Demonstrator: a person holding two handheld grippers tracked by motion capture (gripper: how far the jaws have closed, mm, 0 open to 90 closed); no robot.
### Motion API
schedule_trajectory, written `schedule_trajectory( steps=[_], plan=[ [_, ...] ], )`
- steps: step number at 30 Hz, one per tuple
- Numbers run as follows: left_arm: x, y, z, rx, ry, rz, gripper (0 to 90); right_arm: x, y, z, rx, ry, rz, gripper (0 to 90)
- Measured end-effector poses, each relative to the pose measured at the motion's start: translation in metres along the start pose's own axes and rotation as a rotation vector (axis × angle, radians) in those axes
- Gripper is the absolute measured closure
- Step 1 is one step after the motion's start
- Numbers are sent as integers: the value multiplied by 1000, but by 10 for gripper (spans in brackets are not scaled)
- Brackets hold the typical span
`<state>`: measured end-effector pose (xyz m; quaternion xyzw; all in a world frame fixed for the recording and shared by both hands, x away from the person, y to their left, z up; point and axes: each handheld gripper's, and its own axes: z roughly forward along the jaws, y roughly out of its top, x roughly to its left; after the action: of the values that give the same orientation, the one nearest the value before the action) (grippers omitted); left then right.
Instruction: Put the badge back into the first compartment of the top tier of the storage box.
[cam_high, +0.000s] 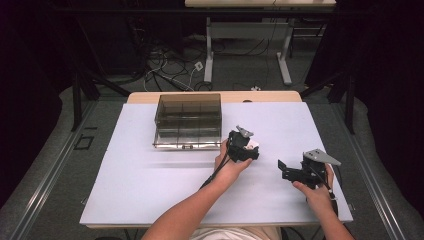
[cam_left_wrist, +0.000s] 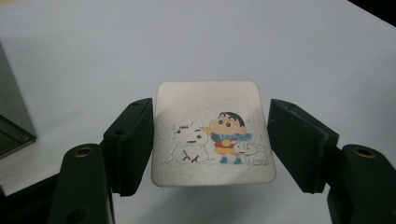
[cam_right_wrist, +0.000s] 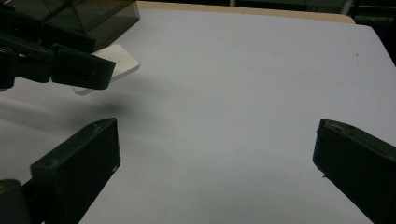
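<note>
The left gripper (cam_left_wrist: 210, 140) pinches a small square white tile with rounded corners and a cartoon print of a child, a snowman and a dog (cam_left_wrist: 214, 133). Its jaws press on the tile's two opposite side edges, and the tile lies flat between them, print upward, held above the white surface (cam_left_wrist: 140, 42). In the high view the left gripper (cam_high: 248, 150) sits just to the right of a smoky transparent plastic box with inner compartments (cam_high: 188, 120), with the tile's pale edge (cam_high: 252, 144) showing at the jaws.

The tile looks stiff and light, probably ceramic or stone, so it should carry without bending, yet it could chip or crack if dropped on a corner. Its faces look smooth and its edges thin, so a grip across the edges may slip if the hand tilts. Jaws centred along each side, as they sit now, seem the safest hold.

The right gripper (cam_right_wrist: 215, 158) hangs over bare surface with its jaws spread wide and nothing between them; in the high view it (cam_high: 287, 170) rests near the surface's right edge.
</note>
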<state>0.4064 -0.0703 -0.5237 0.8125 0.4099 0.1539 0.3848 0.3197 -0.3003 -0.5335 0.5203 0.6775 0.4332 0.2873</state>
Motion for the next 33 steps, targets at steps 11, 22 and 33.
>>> schedule_trajectory(
  steps=[11,22,33],
  plan=[
    [8,8,-17,-17,1,-5,332,0,0,0,3,-1,3,6],
    [21,12,-33,-35,8,-23,333,1,-1,1,-6,-1,-1,6],
    [38,13,-49,-63,35,-41,333,1,-1,1,7,-2,6,7]
  ],
)
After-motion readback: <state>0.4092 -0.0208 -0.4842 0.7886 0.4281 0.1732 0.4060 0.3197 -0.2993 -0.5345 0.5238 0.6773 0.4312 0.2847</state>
